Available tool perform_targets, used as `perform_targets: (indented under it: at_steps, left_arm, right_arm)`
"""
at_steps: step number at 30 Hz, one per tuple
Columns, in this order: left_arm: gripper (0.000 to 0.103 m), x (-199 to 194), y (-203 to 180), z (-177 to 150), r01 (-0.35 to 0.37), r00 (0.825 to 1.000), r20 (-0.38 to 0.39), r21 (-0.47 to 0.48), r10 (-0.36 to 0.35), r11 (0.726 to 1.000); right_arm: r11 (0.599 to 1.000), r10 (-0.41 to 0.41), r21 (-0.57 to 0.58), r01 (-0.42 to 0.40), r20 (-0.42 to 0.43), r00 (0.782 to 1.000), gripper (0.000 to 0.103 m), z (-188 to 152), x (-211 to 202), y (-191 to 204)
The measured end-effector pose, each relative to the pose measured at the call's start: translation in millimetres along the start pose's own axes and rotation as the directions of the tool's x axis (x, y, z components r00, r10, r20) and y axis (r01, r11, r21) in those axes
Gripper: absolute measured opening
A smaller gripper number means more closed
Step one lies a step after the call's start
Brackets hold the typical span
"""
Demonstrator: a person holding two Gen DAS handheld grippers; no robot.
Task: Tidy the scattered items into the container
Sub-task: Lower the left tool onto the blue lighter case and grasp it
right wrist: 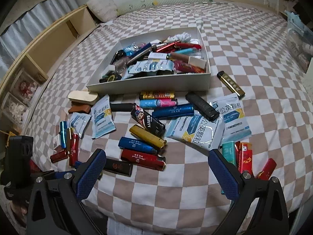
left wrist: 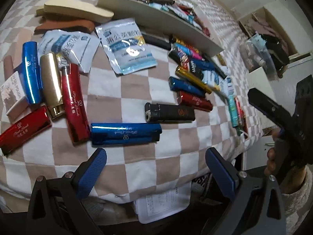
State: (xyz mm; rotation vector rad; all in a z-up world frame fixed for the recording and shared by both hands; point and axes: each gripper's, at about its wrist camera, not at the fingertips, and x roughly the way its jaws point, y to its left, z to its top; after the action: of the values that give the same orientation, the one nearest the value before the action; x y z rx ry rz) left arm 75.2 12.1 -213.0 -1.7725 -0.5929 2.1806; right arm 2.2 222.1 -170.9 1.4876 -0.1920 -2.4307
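Both claws are seen wide open and empty. Left view: left gripper [left wrist: 154, 168] at lower centre; metallic blue lighter [left wrist: 125, 134] just above. Right view: right gripper [right wrist: 156, 170]; shallow white cardboard box [right wrist: 148, 86], upper centre, is partly filled, while many lighters and sachets remain scattered below.

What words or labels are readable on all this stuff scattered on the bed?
"SAFETY" on the black cartoon lighter.
"GEL POLISH", partly cut off, on the small pink-white box.
Chinese characters ending "英颗粒" on the white-blue sachet.
Cursive script on the red lighter and blue lighter: too stylised to read.
Sheet of paper below the bed edge: print too small.
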Motion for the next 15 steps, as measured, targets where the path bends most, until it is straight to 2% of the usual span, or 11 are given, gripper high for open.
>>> perform_targets:
  at_steps: [5, 11, 15]
  left_arm:
    - [0.101, 7.5, 2.0, 3.3, -0.028, 0.999, -0.022, -0.006, 0.028, 1.0]
    - [0.101, 4.2, 7.6, 10.5, -0.076, 0.997, 0.008, -0.008, 0.076, 0.997]
    - [0.101, 1.4, 6.5, 12.6, -0.171, 0.984, 0.051, 0.027, 0.169, 0.985]
  right_arm:
    - [1.0, 0.003, -0.004, -0.003, -0.025, 1.0, 0.103, -1.3, 8.4, -1.8]
    - [1.0, 0.023, -0.002, -0.023, -0.067, 0.997, 0.103, -7.5, 30.1, 2.2]
    - [0.999, 0.04, 0.011, -0.039, -0.096, 0.995, 0.103, -17.5, 43.2, 5.4]
